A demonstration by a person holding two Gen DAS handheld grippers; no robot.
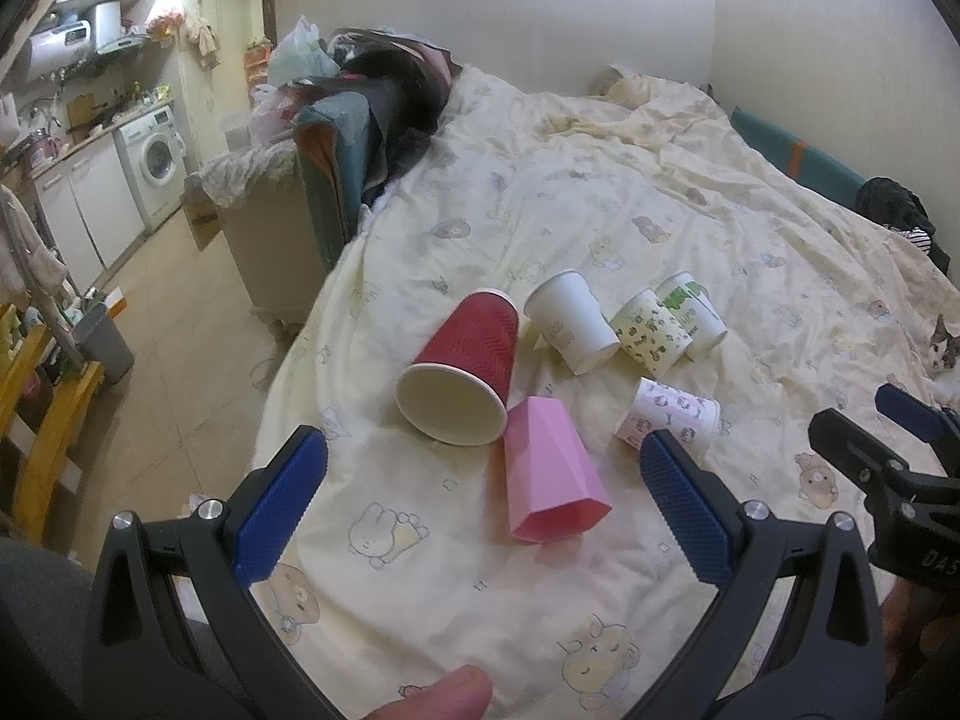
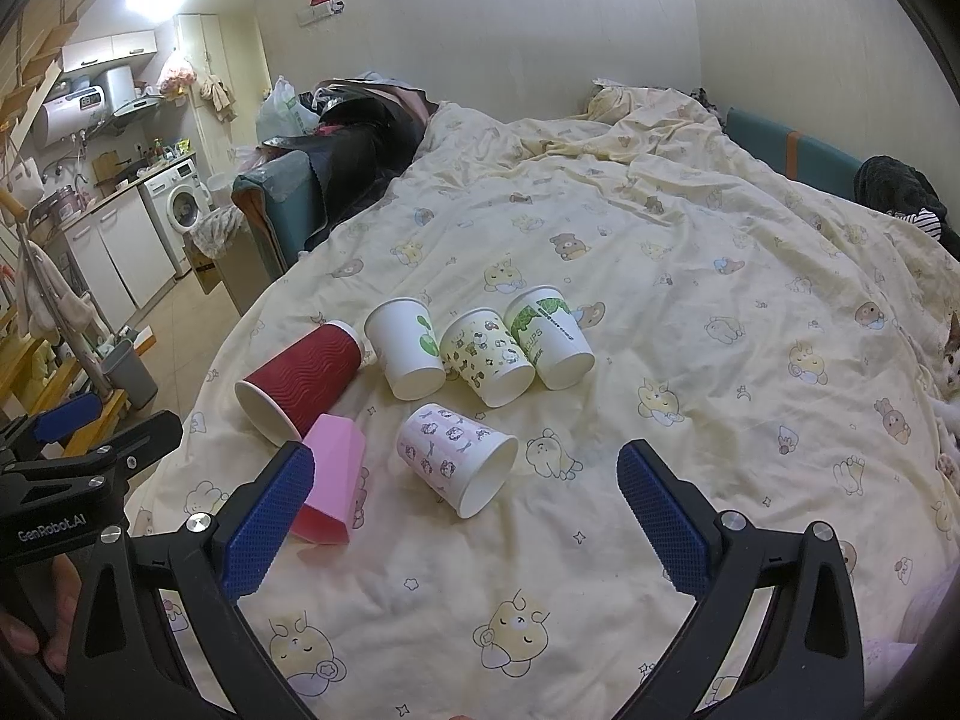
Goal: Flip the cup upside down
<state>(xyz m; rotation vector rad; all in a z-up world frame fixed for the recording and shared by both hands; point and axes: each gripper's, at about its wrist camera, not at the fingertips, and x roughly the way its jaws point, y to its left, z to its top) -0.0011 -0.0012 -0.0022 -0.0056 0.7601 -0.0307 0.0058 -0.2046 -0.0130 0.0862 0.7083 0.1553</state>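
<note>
Several cups lie on their sides on a cream cartoon-print bedspread [image 1: 600, 570]. A red ribbed cup [image 1: 465, 369] [image 2: 303, 381] touches a pink faceted cup [image 1: 549, 480] [image 2: 333, 471]. A pale cup with small animal prints [image 1: 666, 414] [image 2: 456, 456] lies to the right of the pink one. Behind are a white cup [image 1: 570, 321] [image 2: 405, 348], a cream patterned cup [image 1: 651, 330] [image 2: 486, 357] and a green-printed cup [image 1: 690, 312] [image 2: 549, 336]. My left gripper [image 1: 483, 504] is open, with the pink cup between its fingers' line. My right gripper [image 2: 465, 516] is open near the pale printed cup.
A cat [image 1: 942, 351] [image 2: 951, 366] lies at the bed's right edge. Dark clothes and bags [image 1: 384, 90] pile at the bed's far left. Left of the bed is tiled floor [image 1: 162, 324], a grey bin [image 1: 105, 339] and a washing machine [image 1: 156, 165].
</note>
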